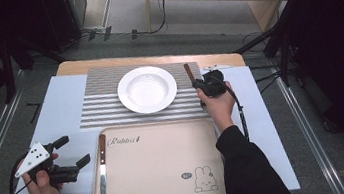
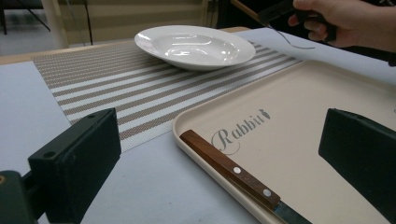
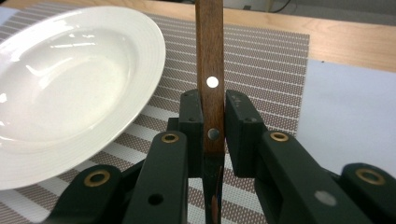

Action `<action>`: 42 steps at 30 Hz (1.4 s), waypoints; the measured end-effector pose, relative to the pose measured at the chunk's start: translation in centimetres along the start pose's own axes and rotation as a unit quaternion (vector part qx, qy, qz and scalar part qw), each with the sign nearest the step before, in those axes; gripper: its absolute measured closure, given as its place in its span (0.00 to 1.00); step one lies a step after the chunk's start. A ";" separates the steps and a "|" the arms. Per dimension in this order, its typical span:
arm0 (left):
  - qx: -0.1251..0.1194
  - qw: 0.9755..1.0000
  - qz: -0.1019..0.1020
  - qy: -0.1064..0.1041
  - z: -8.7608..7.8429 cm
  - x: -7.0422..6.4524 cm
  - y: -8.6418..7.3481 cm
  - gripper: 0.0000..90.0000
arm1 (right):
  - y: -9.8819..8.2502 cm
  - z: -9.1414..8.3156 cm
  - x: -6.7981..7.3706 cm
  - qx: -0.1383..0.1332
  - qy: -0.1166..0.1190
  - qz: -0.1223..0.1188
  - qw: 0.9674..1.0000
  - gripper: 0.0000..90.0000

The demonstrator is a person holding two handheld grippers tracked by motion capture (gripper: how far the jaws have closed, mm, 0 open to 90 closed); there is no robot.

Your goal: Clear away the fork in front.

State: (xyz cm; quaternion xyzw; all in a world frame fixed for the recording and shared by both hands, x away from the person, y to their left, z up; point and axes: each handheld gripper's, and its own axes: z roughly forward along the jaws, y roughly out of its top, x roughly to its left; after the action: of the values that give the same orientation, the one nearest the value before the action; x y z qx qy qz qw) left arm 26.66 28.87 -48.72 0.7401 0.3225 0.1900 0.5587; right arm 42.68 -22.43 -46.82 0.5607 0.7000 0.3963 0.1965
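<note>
Right gripper view: the right tool (image 3: 212,140) is seen clamped on a wooden-handled, riveted utensil (image 3: 209,70), held just right of the white shallow ceramic plate (image 3: 70,88); its working end is hidden. For neat placement, the handle should be lowered parallel beside the plate onto the brown-and-white striped placemat (image 3: 261,60). At lower left of the high view, the left tool (image 1: 69,153) is held wide open and empty beside the beige plastic tray (image 1: 170,178) carrying a wooden-handled knife (image 1: 102,166). A pale counter (image 1: 59,96) stands on grey flooring.
</note>
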 end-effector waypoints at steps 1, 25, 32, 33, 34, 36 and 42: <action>-0.003 1.000 -0.004 -0.004 0.1 -0.1 0.1 0.00 | 0.0 -0.3 -0.1 -0.005 0.002 -0.001 1.000 0.85; -0.006 0.999 0.006 -0.043 2.9 -3.1 3.7 0.00 | -2.4 -6.4 -0.4 -0.092 0.047 -0.003 0.995 0.85; -0.002 0.998 0.014 -0.056 4.3 -4.1 4.7 0.00 | -3.4 -7.6 0.1 -0.100 0.057 -0.010 0.993 0.85; -0.003 0.998 0.013 -0.059 4.5 -4.3 4.9 0.00 | -3.6 -7.7 0.2 -0.101 0.058 -0.011 0.993 0.85; -0.004 0.998 0.014 -0.062 4.7 -4.4 5.0 0.00 | -3.7 -7.8 0.3 -0.102 0.061 -0.012 0.993 0.85; -0.005 0.998 0.015 -0.066 5.1 -4.8 5.4 0.00 | -4.1 -8.0 0.5 -0.105 0.065 -0.013 0.992 0.85; -0.004 0.997 0.021 -0.079 6.4 -5.8 6.2 0.00 | -5.1 -9.0 1.1 -0.117 0.079 -0.015 0.990 0.85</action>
State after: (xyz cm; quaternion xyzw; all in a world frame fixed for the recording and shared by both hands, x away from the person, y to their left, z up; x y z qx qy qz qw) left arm 28.27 19.31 -44.32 0.7574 0.2608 0.1439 0.5811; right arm 32.70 -24.69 -45.10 0.4905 0.6706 0.5150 0.2108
